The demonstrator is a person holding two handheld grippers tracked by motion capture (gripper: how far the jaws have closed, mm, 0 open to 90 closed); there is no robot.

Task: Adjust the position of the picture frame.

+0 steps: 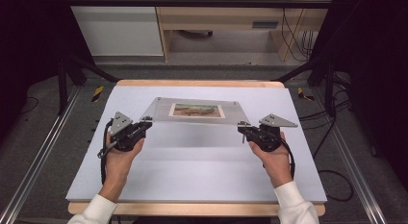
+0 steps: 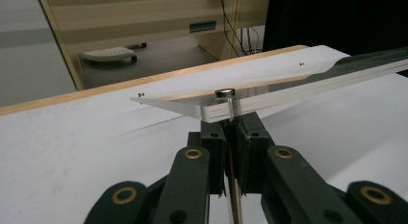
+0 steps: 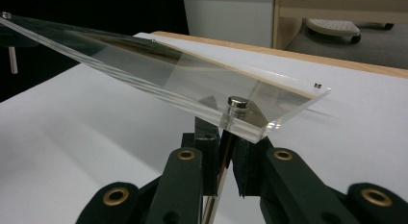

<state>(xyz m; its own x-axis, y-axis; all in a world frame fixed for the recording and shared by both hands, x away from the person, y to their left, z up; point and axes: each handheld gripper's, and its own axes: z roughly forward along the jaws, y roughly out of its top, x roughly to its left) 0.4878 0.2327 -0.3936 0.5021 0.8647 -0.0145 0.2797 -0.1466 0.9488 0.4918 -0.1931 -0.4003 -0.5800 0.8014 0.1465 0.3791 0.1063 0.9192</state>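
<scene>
Black jaws of the left gripper (image 1: 146, 122) are clamped tight on a metal standoff leg (image 2: 233, 137) under the near-left corner of the clear acrylic frame (image 1: 192, 110) — round metal cap (image 2: 224, 93) sits right above the jaws on the panel's top face. Right gripper (image 1: 242, 129) same deal: jaws pinched shut on the leg (image 3: 222, 159) below the near-right corner, cap (image 3: 237, 102) just over them. Frame spans between both grippers, held off the white table mat (image 1: 192, 161), its far edge tilted away from the hands. Landscape print (image 1: 197, 110) sits sandwiched mid-panel, between the two grippers and beyond them. Small fixings (image 3: 315, 84) mark a far corner. Past the frame — wooden table edge (image 1: 199, 83), then grey floor and a light wood cabinet (image 1: 216, 22) well apart. White sleeves (image 1: 293, 205) behind the grippers.
</scene>
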